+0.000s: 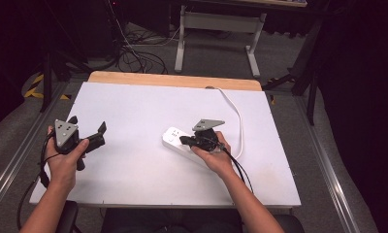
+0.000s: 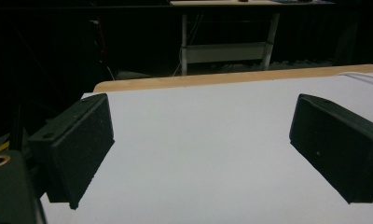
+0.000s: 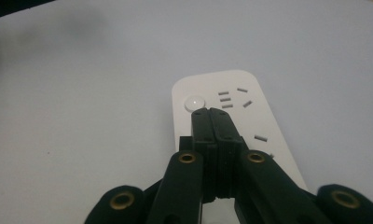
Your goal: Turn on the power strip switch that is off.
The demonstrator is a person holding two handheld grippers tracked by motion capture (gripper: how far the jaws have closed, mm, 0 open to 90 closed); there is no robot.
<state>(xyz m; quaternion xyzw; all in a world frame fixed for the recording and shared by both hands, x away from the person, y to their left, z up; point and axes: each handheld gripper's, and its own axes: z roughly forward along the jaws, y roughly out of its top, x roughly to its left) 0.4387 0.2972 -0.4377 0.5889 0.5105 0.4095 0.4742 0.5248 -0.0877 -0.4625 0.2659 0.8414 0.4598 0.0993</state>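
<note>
Dark room all around, cables and a metal-legged desk on the grey floor beyond, and in the middle of it a white-topped table with a bare wooden strip along its far edge [image 1: 134, 165]. On that top lies a white, flat, rounded-corner plastic power strip [image 3: 222, 91], directly under the right gripper [image 1: 183, 140], whose two black jaws are pressed together with nothing between them. Their joined tip sits right at the strip's round white button [image 3: 195, 101], touching it or a hair above, hard to call. It reads like a press on the switch.

Off to the side, well clear of the strip, the left gripper [image 2: 201, 140] hangs over bare table with its jaws spread wide and empty.

Risks from here, as I judge them: the closed tip is narrow and the button smooth, so a slightly off-centre push could skid onto the socket slots beside it. Nothing pins the strip, so a slanted shove could slide it.

Its long axis runs along the right gripper's own line, button end pointing away past the jaw tips, the white cable [image 1: 235, 114] leaving behind near the hand and looping to the far edge
</note>
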